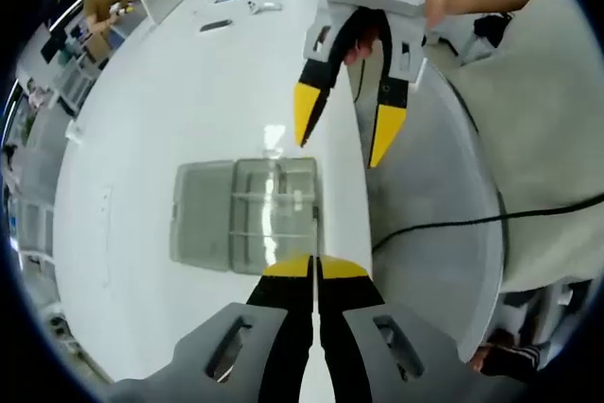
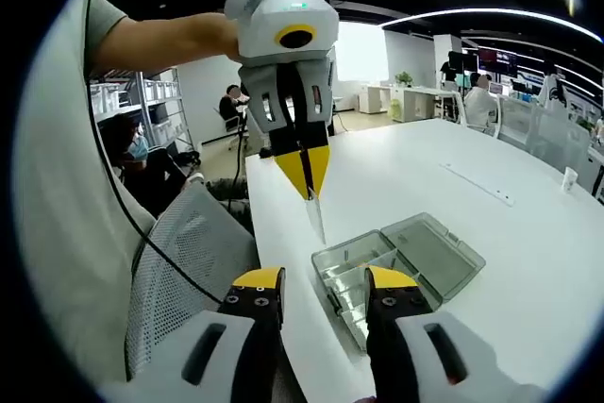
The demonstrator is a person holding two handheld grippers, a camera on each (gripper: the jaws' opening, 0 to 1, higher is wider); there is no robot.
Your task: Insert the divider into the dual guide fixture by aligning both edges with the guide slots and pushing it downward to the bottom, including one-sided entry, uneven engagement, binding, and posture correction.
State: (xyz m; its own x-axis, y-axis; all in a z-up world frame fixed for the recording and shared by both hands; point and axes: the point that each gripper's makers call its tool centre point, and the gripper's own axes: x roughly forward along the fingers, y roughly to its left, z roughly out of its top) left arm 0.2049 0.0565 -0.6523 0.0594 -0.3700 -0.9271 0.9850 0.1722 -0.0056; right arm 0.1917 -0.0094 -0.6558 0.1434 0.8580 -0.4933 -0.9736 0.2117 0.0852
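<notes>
We saw a brightly lit room in both views, the light coming from long ceiling strips [image 2: 491, 14] curving overhead and from a bright window [image 2: 360, 52] at the far end. The white table [image 1: 189, 101] was glossy and nearly washed out, with a sharp glare spot on the clear plastic box [image 1: 247, 214]. Shadows were soft and faint. Straight edges bowed strongly toward the rims, where detail blurred; the middle stayed reasonably sharp.
</notes>
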